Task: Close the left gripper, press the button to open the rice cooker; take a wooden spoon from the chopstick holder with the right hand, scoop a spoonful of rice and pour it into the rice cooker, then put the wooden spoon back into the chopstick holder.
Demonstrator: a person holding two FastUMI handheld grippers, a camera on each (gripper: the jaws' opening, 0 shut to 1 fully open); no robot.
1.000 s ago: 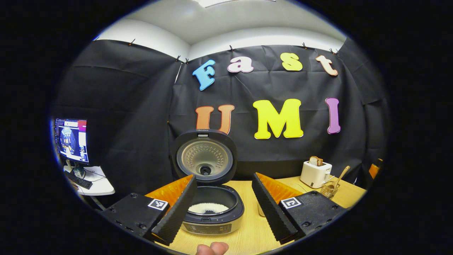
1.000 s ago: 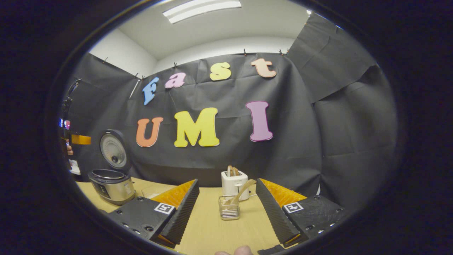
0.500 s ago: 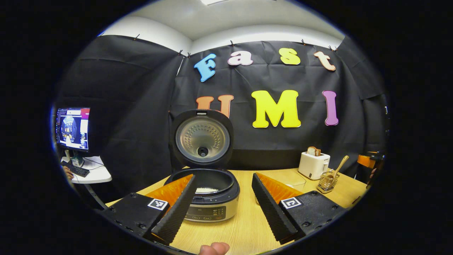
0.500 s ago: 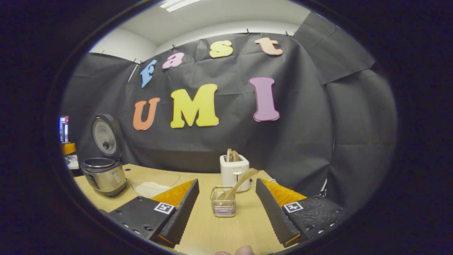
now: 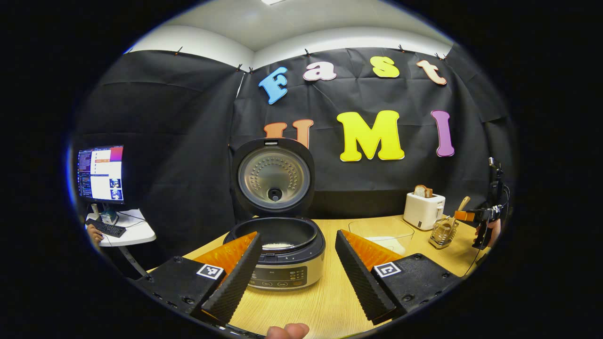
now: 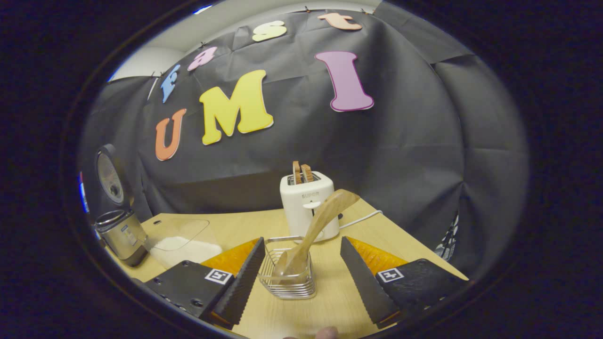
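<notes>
1. Right tool, lower centre of the right gripper view: its fingers stand apart and grip nothing, one either side of the square wire chopstick holder.
2. The pale wooden spoon stands bowl-down in that holder, its flat handle leaning to the upper right in front of the white toaster. I judge it light, stiff and smooth. The bare handle above the wire rim looks the best place to take hold, gripped across its flat faces so it cannot twist.
3. Left tool, lower centre of the left gripper view: fingers spread and holding nothing, with the round silver-and-black rice cooker between them, farther off. Its lid stands upright, with white rice in the pot.
4. A clear shallow container of rice sits at lower left, between cooker and holder.
5. The light wood-grain worktop looks flat and smooth; black cloth walls the booth behind it.
</notes>
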